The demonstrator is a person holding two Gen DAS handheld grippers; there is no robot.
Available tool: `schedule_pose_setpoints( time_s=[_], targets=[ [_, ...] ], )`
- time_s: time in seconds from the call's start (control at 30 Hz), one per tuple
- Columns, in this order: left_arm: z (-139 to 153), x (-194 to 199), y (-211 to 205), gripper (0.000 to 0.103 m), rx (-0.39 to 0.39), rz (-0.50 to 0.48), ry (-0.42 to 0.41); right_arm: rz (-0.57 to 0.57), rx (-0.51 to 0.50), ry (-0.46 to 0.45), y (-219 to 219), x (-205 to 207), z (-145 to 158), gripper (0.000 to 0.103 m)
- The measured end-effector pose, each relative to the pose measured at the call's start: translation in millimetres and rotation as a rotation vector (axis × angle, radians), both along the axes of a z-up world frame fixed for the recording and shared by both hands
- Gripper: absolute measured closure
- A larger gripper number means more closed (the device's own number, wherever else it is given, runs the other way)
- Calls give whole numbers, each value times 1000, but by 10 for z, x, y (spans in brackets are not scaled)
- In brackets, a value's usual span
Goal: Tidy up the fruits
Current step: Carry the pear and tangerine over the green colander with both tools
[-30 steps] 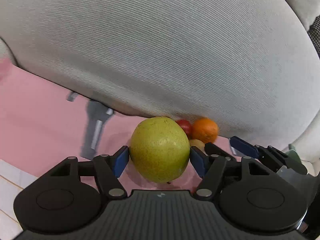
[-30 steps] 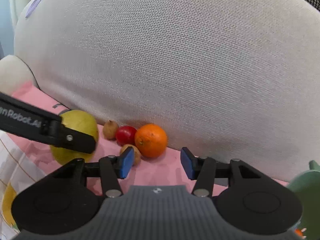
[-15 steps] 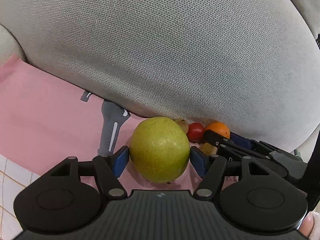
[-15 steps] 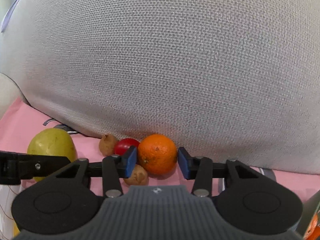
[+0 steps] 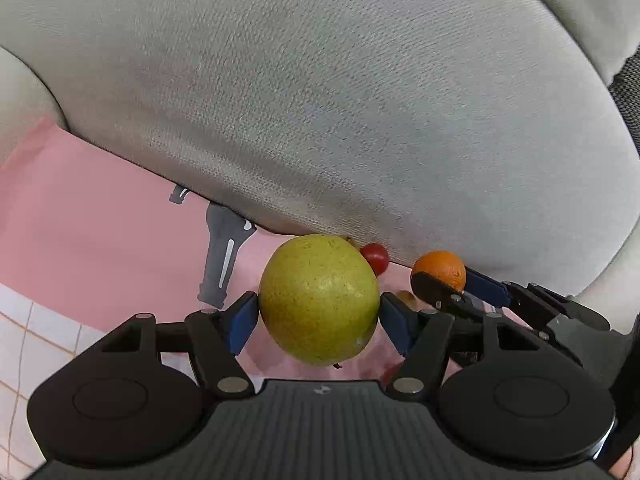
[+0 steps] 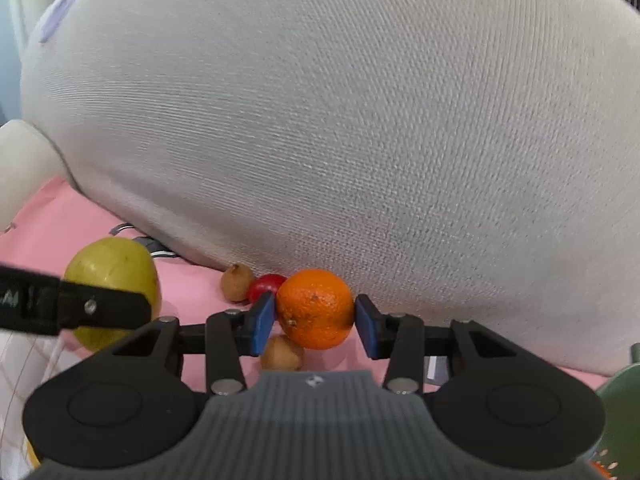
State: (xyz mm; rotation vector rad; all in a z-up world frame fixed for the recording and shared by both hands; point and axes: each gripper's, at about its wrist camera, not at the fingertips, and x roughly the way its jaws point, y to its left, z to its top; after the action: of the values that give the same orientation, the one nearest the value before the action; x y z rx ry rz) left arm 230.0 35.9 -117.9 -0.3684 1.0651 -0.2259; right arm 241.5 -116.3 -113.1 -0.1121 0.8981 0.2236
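Observation:
A large yellow-green pear (image 5: pixel 320 300) sits between the blue pads of my left gripper (image 5: pixel 319 318), which is shut on it over the pink cloth (image 5: pixel 100 232). To its right my right gripper (image 6: pixel 315 322) is shut on an orange (image 6: pixel 316 308), both pads pressing its sides. In the left wrist view the orange (image 5: pixel 440 270) shows in the right gripper (image 5: pixel 456 286). A red fruit (image 6: pixel 266 285) and two small brown fruits (image 6: pixel 237 288) (image 6: pixel 282 354) lie on the cloth by the orange. The pear (image 6: pixel 112 272) is partly behind a left finger (image 6: pixel 100 308).
A big grey cushion (image 5: pixel 320 100) rises right behind the fruits and fills the upper view. A white chequered cloth (image 5: pixel 24 332) lies at the near left. The rim of a green bowl (image 6: pixel 624 392) shows at the far right.
My right gripper went forward to the orange and its jaws closed onto it. The left gripper kept the pear and barely moved.

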Motion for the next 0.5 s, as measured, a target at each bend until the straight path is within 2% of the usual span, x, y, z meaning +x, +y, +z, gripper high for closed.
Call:
schedule_pose_setpoints(
  time_s=[0.5],
  targets=[
    [466, -410, -335, 27, 4, -82, -62, 95, -11, -87, -117, -947, 632, 62]
  ],
)
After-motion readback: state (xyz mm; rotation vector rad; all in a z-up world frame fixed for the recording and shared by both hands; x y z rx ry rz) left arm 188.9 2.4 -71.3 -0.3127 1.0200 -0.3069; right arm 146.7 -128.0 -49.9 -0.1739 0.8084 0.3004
